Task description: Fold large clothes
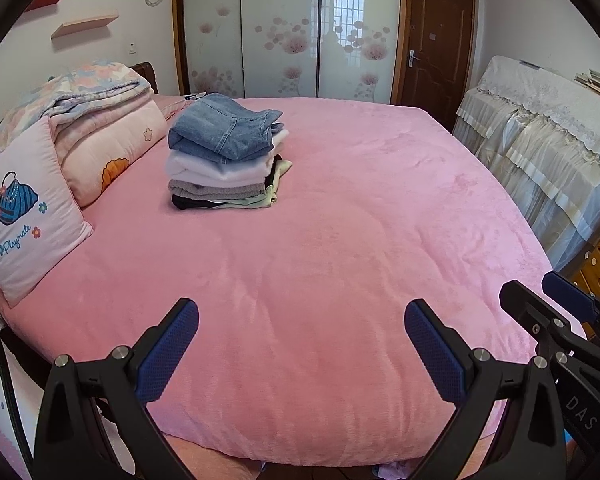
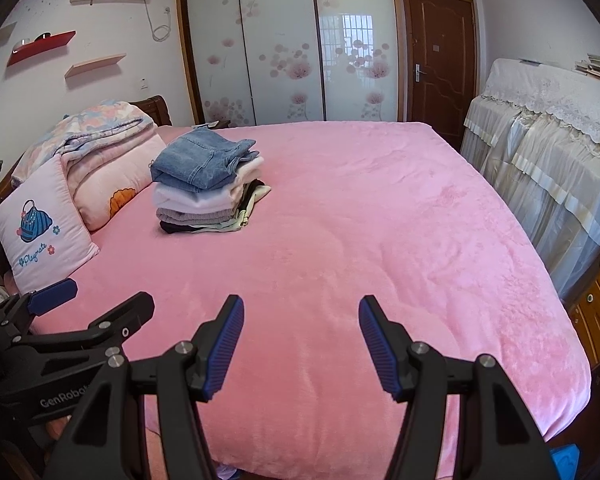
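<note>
Left hand-held gripper (image 1: 301, 344), right hand-held gripper (image 2: 301, 346): both spread wide, empty. Folded clothes stack (image 1: 224, 160), eleven o'clock, jeans (image 1: 220, 130) topmost. Next garment: I'd pinch corners evenly.

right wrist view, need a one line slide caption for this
Open right gripper and left gripper hover over a pink plush bedspread; stack of folded clothes topped by blue denim.

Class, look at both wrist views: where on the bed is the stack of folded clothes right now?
In both views the stack sits on the pink bed, far left, jeans on top, just right of the folded quilt.
</note>
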